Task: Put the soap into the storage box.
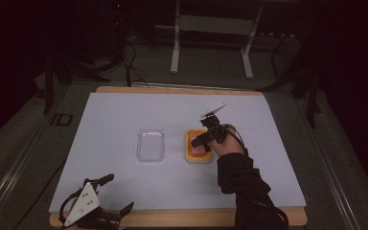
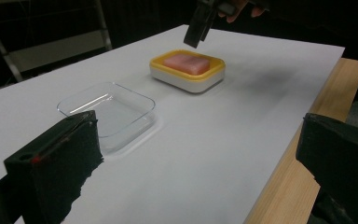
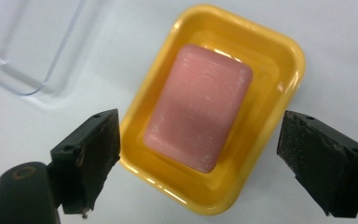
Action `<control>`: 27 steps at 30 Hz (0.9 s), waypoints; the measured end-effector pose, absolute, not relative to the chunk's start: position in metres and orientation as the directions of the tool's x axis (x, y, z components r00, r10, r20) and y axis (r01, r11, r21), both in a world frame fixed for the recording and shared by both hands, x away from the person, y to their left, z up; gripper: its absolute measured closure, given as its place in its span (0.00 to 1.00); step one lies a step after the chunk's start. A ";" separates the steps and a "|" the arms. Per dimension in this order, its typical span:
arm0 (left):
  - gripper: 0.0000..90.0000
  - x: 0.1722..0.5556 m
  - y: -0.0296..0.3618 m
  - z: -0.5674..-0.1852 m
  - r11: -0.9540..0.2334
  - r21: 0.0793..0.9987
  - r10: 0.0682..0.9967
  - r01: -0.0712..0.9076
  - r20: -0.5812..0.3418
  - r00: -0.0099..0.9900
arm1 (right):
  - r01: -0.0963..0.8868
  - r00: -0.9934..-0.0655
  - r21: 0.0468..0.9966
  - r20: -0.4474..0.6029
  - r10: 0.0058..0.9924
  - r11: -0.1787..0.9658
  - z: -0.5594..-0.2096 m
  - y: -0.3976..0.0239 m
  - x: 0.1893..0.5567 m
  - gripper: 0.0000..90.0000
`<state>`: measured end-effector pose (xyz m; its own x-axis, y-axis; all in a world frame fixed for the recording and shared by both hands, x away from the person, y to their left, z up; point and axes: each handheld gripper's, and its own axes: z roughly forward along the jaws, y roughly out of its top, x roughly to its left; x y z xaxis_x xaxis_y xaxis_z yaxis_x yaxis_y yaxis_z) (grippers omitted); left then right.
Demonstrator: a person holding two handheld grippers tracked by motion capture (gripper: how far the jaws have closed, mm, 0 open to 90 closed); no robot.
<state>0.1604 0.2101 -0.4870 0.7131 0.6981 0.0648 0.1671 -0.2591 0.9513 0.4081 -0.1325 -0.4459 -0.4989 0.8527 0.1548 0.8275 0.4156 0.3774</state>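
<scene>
A pink bar of soap [image 3: 199, 119] lies in a yellow dish [image 3: 270, 51] on the white sheet. My right gripper [image 3: 200, 128] hovers above it, open, with its black jaws spread to either side of the dish and nothing between the pads. From above, the right gripper [image 1: 202, 142] covers part of the yellow dish [image 1: 191, 155]. An empty clear plastic tray [image 1: 151, 144] sits just left of the dish. My left gripper [image 1: 120, 192] rests open near the table's front left edge, well away from both. Its view shows the soap [image 2: 186, 63], the clear tray [image 2: 107, 109] and the right gripper [image 2: 196, 35].
The white sheet [image 1: 124, 115] covers a wooden board [image 1: 182, 218] whose front edge shows. Beyond the table's far side stand a metal frame [image 1: 211, 28] and loose cables [image 1: 132, 67] on the dark floor.
</scene>
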 end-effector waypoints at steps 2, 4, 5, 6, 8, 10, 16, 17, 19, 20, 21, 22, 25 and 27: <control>0.00 0.161 0.210 -0.487 -0.261 0.950 0.698 0.168 0.066 0.713 | 0.817 -0.518 0.391 0.179 0.836 0.423 -0.444 -0.137 0.406 0.15; 0.00 0.161 0.210 -0.487 -0.262 0.950 0.697 0.169 0.066 0.714 | 0.797 -0.541 0.421 0.180 0.822 0.433 -0.443 -0.143 0.403 0.15; 0.00 0.161 0.210 -0.487 -0.262 0.950 0.697 0.168 0.066 0.714 | 0.780 -0.561 0.434 0.167 0.811 0.451 -0.442 -0.145 0.401 0.14; 0.00 0.161 0.210 -0.487 -0.262 0.950 0.697 0.169 0.066 0.714 | 0.767 -0.578 0.440 0.157 0.801 0.467 -0.442 -0.147 0.399 0.13; 0.00 0.161 0.209 -0.487 -0.262 0.950 0.697 0.169 0.065 0.714 | 0.743 -0.602 0.459 0.139 0.786 0.488 -0.443 -0.153 0.396 0.13; 0.00 0.161 0.209 -0.487 -0.261 0.950 0.698 0.171 0.063 0.713 | 0.717 -0.631 0.477 0.135 0.764 0.508 -0.443 -0.159 0.393 0.13; 0.00 0.162 0.209 -0.488 -0.262 0.949 0.699 0.175 0.062 0.713 | 0.636 -0.694 0.547 0.095 0.714 0.545 -0.440 -0.175 0.380 0.13; 0.00 0.162 0.209 -0.488 -0.262 0.949 0.698 0.175 0.061 0.714 | 0.626 -0.699 0.558 0.091 0.710 0.545 -0.439 -0.178 0.378 0.14; 0.00 0.161 0.209 -0.488 -0.265 0.948 0.698 0.175 0.063 0.713 | 0.604 -0.710 0.579 0.080 0.700 0.547 -0.438 -0.183 0.373 0.15; 0.00 0.161 0.209 -0.488 -0.262 0.949 0.698 0.176 0.060 0.713 | 0.598 -0.715 0.585 0.082 0.694 0.547 -0.437 -0.186 0.370 0.15; 0.00 0.161 0.209 -0.488 -0.263 0.948 0.699 0.178 0.061 0.712 | 0.589 -0.722 0.590 0.076 0.688 0.552 -0.436 -0.189 0.367 0.15; 0.00 0.162 0.209 -0.489 -0.265 0.948 0.700 0.179 0.061 0.712 | 0.579 -0.726 0.597 0.069 0.684 0.555 -0.436 -0.192 0.364 0.15; 0.00 0.162 0.209 -0.489 -0.266 0.947 0.700 0.179 0.062 0.711 | 0.568 -0.734 0.600 0.060 0.676 0.563 -0.436 -0.198 0.357 0.15; 0.00 0.162 0.208 -0.489 -0.269 0.946 0.699 0.180 0.063 0.712 | 0.564 -0.735 0.604 0.057 0.676 0.563 -0.436 -0.202 0.352 0.15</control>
